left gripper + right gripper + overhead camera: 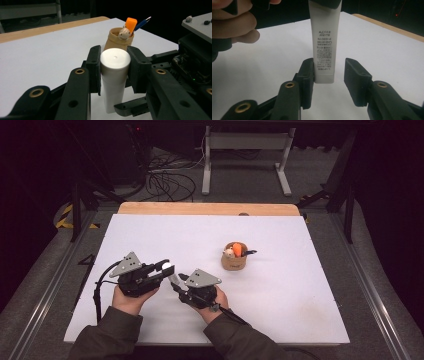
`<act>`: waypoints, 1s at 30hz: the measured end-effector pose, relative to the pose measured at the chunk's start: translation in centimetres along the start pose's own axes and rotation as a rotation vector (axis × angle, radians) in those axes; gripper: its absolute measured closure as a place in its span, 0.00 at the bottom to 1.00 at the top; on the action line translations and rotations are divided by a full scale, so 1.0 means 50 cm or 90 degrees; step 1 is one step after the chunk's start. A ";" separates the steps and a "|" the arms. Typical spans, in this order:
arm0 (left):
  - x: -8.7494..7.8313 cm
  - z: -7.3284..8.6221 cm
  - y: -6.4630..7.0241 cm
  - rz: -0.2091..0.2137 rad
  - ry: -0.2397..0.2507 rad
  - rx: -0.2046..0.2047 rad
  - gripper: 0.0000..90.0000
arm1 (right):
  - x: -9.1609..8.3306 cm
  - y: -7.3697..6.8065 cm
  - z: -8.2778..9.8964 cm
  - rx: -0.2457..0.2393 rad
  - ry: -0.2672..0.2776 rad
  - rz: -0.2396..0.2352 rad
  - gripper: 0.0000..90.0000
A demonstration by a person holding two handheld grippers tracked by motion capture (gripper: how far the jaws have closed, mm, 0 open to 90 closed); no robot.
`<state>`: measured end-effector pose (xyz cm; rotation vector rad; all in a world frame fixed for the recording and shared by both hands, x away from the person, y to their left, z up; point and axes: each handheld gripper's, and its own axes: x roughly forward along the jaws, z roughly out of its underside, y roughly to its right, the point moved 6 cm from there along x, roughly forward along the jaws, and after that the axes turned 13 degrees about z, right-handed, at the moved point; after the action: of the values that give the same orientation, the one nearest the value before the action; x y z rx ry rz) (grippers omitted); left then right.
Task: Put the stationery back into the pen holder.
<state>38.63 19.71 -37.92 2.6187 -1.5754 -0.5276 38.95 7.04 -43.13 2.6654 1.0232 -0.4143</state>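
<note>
cup (233, 261) beyond grippers — pens (237, 249) inside

I can see small print on the white tube (324, 47), running upside down in the right gripper view. One line I read, unsure, as "N1000-9"; the rest is too small and blurred for me. I find no other readable text anywhere.

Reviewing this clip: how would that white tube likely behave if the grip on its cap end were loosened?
The white tube looks smooth and plastic, so it may slip. It is tall and narrow, cap uppermost, flat end low, so it would probably tip over. The left hand-held gripper clamps its cap; the right hand-held gripper is open around the lower end, one pad touching.
</note>
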 end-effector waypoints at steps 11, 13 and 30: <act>0.010 -0.010 0.003 -0.009 -0.010 0.015 0.74 | -0.036 0.063 -0.005 0.022 0.005 0.014 0.53; 0.011 -0.012 0.004 -0.010 -0.008 0.014 0.74 | -0.044 0.076 -0.004 0.025 0.007 0.021 0.51; 0.053 -0.038 0.006 -0.003 -0.026 0.034 0.74 | -0.099 0.152 0.013 0.045 0.012 0.043 0.38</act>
<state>40.09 17.01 -36.79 2.6667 -1.6180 -0.5518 40.49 -1.68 -40.96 2.7622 0.9362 -0.4198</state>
